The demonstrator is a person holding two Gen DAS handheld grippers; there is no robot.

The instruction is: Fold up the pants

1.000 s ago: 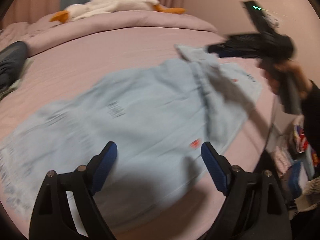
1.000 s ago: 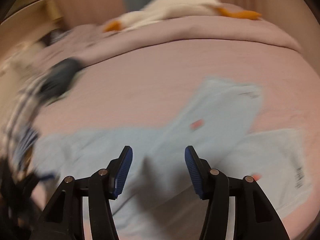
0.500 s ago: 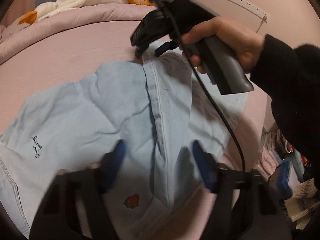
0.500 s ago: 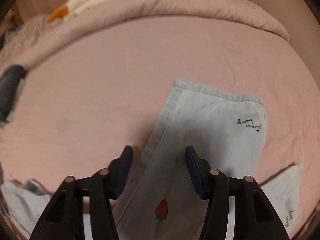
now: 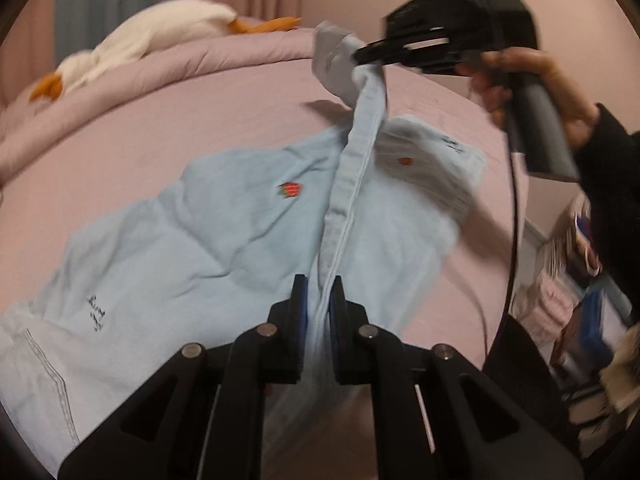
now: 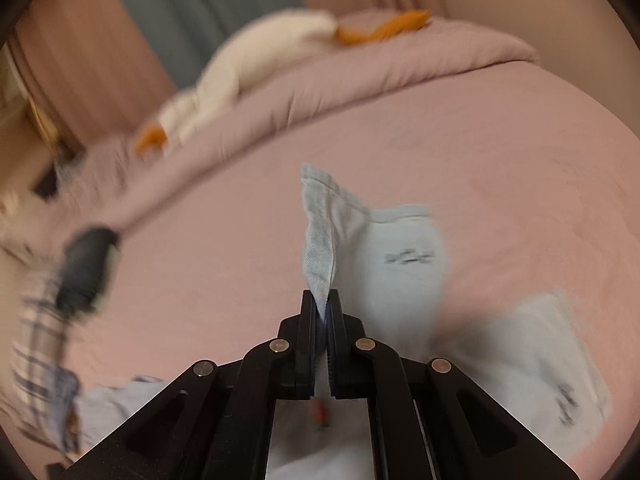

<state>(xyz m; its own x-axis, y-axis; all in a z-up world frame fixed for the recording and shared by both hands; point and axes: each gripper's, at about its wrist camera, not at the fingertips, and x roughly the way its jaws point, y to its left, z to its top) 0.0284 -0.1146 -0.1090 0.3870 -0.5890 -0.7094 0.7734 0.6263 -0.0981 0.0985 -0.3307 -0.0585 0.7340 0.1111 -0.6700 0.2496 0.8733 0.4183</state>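
Observation:
Light blue pants (image 5: 208,236) with small strawberry patches lie spread on a pink bed (image 5: 200,112). My left gripper (image 5: 318,300) is shut on the pants' side seam near the front, and the seam runs taut up toward the right gripper (image 5: 366,56). That right gripper, held in a person's hand, is shut on the raised hem corner of a leg. In the right wrist view my right gripper (image 6: 322,310) pinches that corner of the pants (image 6: 400,256), which stands up between the pads above the bed (image 6: 500,152).
A white plush goose (image 5: 160,36) lies along the rolled pink duvet (image 5: 120,84) at the back. A dark garment (image 6: 86,268) and striped fabric (image 6: 34,344) sit at the bed's left. Cluttered items (image 5: 580,300) stand beside the bed at right. A cable (image 5: 514,216) hangs from the right gripper.
Both grippers have closed on the pants. The right one has lifted the leg's hem corner off the bed, pulling the seam up into a ridge.

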